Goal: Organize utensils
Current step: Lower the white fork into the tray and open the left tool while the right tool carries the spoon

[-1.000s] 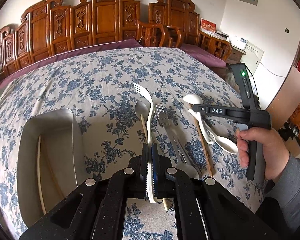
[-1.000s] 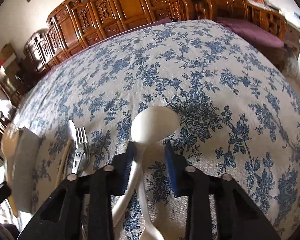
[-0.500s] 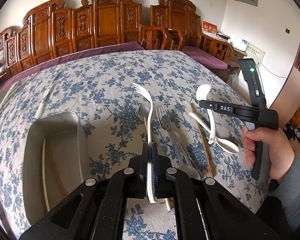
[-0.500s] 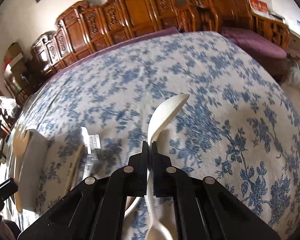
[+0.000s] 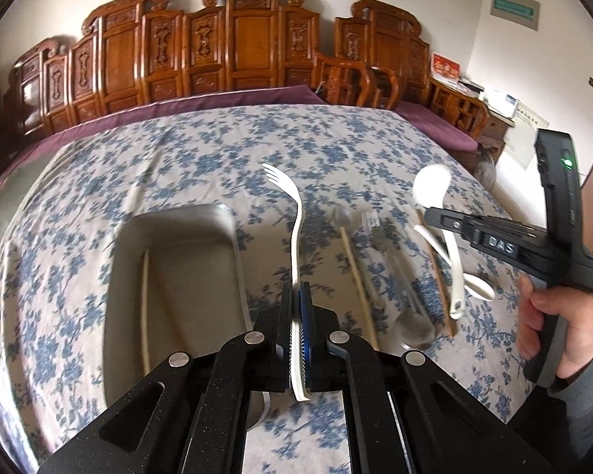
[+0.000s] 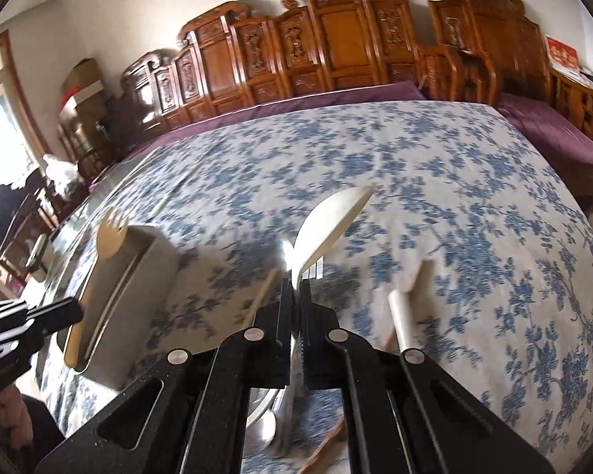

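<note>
The left gripper (image 5: 295, 308) is clamping the handle of a slender white plastic fork (image 5: 292, 229), jaws pressed tight against it, and is holding it in the air with the tines pointing away from the camera. The fork is hanging above the blue-and-white floral tablecloth (image 5: 225, 150), just beside the right wall of a grey rectangular tray (image 5: 233, 237). Inside the tray, a pale chopstick (image 5: 145, 300) is lying lengthwise along the floor.

The right gripper (image 6: 295, 296) is clamping the handle of a white ceramic soup spoon (image 6: 332, 221), jaws closed narrowly on it. In the left wrist view the same spoon (image 5: 435, 189) is standing raised off the cloth, bowl uppermost, with the handle end hanging below the fingers of the right gripper (image 5: 431, 213).

Between the fork and the raised spoon, further utensils are resting on the tablecloth: a wooden-handled spoon (image 5: 355, 268), a blurred group of metal cutlery (image 5: 391, 276) and a brown chopstick (image 5: 439, 276). A second white ceramic spoon (image 5: 476, 286) is lying on the cloth near the right hand (image 5: 553, 328).

Carved wooden chairs (image 5: 253, 43) are lining the far edge of the table.
</note>
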A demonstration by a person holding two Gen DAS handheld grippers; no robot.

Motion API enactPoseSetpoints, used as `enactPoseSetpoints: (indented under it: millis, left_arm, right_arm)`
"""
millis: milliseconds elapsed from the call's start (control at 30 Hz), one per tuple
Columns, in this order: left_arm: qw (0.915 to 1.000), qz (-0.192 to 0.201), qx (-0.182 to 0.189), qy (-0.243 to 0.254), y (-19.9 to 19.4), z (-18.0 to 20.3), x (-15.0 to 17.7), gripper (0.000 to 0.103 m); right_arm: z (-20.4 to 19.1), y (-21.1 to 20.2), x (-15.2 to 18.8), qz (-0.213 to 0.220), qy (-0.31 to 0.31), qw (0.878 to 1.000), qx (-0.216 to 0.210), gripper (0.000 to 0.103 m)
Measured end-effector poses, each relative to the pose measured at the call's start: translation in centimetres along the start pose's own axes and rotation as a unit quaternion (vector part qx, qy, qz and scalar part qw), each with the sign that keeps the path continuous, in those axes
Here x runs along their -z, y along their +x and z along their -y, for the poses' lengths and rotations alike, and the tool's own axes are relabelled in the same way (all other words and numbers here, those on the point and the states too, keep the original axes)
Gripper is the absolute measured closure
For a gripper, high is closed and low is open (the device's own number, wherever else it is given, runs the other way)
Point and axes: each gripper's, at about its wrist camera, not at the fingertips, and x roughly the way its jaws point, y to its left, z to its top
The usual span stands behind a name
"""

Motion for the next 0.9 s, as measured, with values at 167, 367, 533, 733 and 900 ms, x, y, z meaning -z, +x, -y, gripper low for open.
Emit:
enactPoseSetpoints:
  millis: [167, 367, 533, 733, 900]
  left_arm:
    - [0.9997, -0.009, -0.011, -0.019, -0.2, -2.1, 0.6, 0.1]
    - [0.9989, -0.023, -0.022, -0.035, 0.4, -4.3, 0.9, 0.1]
    - [0.9979, -0.039, -0.029, -0.043, 1.7, -5.6, 1.3, 0.1]
    - [0.9956, -0.063, -0.027, -0.063, 3.3, -7.5, 1.7, 0.1]
    - [0.9948, -0.061, -0.032, -0.075, 3.0, -8.5, 1.4, 0.099]
  right_arm:
    - [-2.0, -0.4, 0.4, 0.001, -0.019, 1.0, -0.009, 0.099]
    - [-3.4, -0.7, 0.7, 0.0, -0.035, 0.999, -0.01, 0.099]
    - [-4.9, -1.1, 0.6, 0.0, -0.054, 0.999, 0.001, 0.099]
    - [-7.5, -1.5, 0.5, 0.001, -0.068, 0.998, -0.006, 0.099]
    - [-10.6, -0.7, 0.4, -0.01, -0.088, 0.996, -0.016, 0.099]
